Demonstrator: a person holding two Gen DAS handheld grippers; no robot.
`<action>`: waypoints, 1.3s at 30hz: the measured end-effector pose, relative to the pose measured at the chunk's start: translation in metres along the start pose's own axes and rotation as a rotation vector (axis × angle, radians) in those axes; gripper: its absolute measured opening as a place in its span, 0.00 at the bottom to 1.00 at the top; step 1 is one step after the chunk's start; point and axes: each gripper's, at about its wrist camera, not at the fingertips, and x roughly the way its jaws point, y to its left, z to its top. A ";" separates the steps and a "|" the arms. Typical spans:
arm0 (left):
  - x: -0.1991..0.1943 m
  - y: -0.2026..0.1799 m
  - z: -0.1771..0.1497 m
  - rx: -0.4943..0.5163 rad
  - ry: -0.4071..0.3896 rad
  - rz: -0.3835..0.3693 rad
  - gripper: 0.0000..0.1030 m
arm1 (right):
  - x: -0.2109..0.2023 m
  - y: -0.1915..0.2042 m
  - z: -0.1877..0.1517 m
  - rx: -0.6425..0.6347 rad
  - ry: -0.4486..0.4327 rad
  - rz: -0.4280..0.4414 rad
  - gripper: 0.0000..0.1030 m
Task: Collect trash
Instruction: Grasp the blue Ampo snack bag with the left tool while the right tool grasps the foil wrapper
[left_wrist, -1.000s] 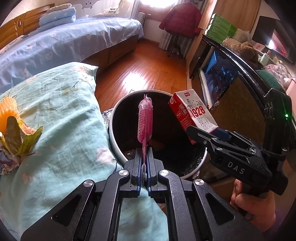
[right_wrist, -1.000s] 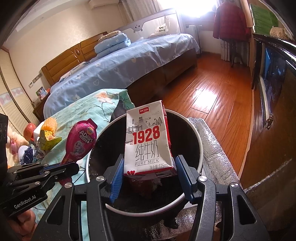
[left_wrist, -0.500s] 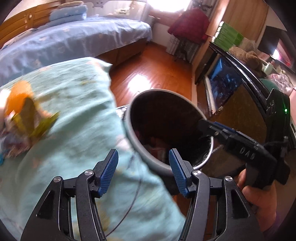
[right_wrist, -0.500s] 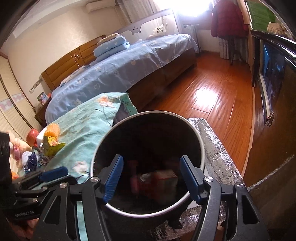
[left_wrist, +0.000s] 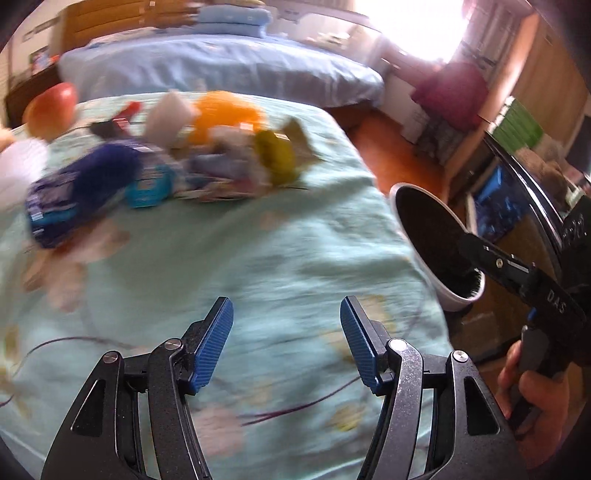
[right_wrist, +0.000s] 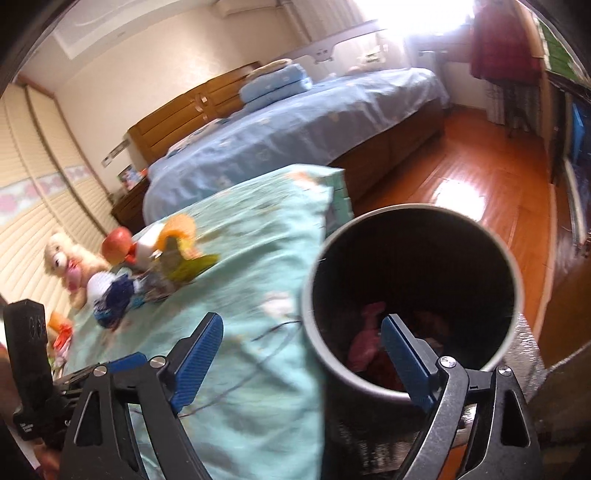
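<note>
Trash pile (left_wrist: 155, 173): a loose heap at the far left of the teal floral bedspread (left_wrist: 288, 258), well apart from both grippers. It holds crinkly wrappers, a dark blue foil-looking pack, an orange ruffled piece and an olive-yellow scrap. The left view is motion-blurred, so exact item types are a guess.
Soft toy (right_wrist: 70, 262): pale plush at the left edge of the spread, beside the heap, and probably not trash.
Left gripper (left_wrist: 286, 343): empty, with the blue ribbed pads at a middling gap and the jaws opening a little. It hangs over bare cloth and faces the heap.
Step in hand: judged to be the reach back for the next piece. Come in low from the near side and pick one item at the pile's edge. Close on a stiff fold or seam rather than slick flat film.
Risk: the cloth is soft and rumpled, so pressing down may pinch bedspread along with wrapper.
Right gripper (right_wrist: 303, 354): empty, with the jaws opening wide. One pad sits over the cloth and the other over the bin's mouth.
Bin (right_wrist: 517, 295): a round, smooth cylinder with a pale rim and a dark inside, standing just beside the bed's right edge. A pink wrapper (right_wrist: 364, 343) and reddish pieces lie at the bottom.
Floor (right_wrist: 480, 177): glossy orange-brown wood planks — hard and reflective, to the right of the bed.
</note>
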 end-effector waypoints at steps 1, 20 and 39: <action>-0.004 0.005 -0.001 -0.008 -0.007 0.009 0.60 | 0.004 0.009 -0.002 -0.015 0.009 0.009 0.86; -0.036 0.088 -0.020 -0.164 -0.070 0.130 0.64 | 0.049 0.091 -0.014 -0.138 0.095 0.081 0.86; -0.031 0.138 0.018 -0.220 -0.106 0.209 0.64 | 0.089 0.112 0.019 -0.156 0.078 0.079 0.72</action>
